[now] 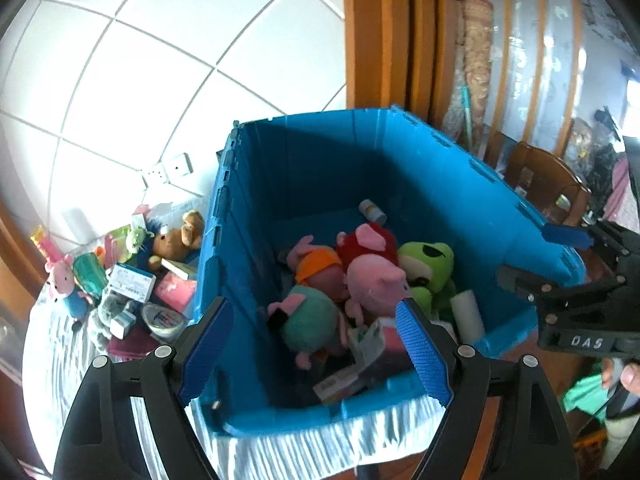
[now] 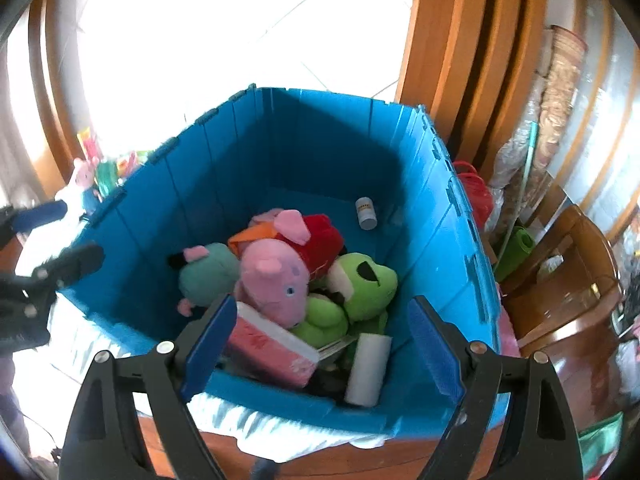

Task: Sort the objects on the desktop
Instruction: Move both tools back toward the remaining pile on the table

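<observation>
A blue plastic crate stands on the table. It holds pink pig plushes, a green frog plush, a teal plush, a pink box, a white roll and a small bottle. My left gripper hangs open over the crate's near rim, nothing between its fingers. My right gripper is open above the near rim too, holding nothing. The right gripper shows at the right edge of the left wrist view.
Left of the crate, on a white cloth, lie several loose items: a brown plush, a pig doll, a teal cup, small boxes and a tape roll. A wooden chair stands to the right, a tiled wall behind.
</observation>
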Motion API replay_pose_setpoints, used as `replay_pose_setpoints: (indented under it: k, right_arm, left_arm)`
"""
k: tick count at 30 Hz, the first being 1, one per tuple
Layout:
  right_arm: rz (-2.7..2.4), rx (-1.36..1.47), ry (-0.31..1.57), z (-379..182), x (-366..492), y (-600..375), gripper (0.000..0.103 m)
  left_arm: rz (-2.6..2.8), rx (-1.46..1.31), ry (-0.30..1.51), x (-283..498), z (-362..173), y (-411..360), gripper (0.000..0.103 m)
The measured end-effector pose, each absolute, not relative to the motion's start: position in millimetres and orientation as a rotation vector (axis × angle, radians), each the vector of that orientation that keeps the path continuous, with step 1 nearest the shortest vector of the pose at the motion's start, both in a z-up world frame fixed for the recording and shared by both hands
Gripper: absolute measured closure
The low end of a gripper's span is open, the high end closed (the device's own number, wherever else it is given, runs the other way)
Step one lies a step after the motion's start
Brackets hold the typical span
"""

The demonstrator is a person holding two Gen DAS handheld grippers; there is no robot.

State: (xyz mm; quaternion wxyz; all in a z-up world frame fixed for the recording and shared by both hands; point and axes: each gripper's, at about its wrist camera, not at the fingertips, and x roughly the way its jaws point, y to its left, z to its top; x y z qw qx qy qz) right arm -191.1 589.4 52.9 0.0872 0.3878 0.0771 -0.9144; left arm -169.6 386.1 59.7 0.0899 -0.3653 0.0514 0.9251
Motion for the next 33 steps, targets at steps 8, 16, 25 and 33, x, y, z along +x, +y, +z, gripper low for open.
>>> replay_pose_setpoints:
  k: [8, 16, 25, 33]
  right_arm:
    - [-2.786, 1.093, 0.170, 60, -140, 555, 0.015]
    - [-2.781, 1.081, 0.082, 45, -111, 513, 0.015]
    - [-2.765, 1.007, 0.126, 45, -85, 457, 0.015]
    - [-2.713, 0.927, 0.149, 45, -74, 404, 0.000]
  left_arm:
    - [2.740, -1.029, 0.110, -130, 56, 349, 0.019]
    - [2.776, -1.037, 0.057, -98, 40, 298, 0.019]
    - [2.839, -1.068, 0.005, -72, 26, 243, 0.019]
    - [2.878, -1.135, -0.060, -60, 9, 194, 0.019]
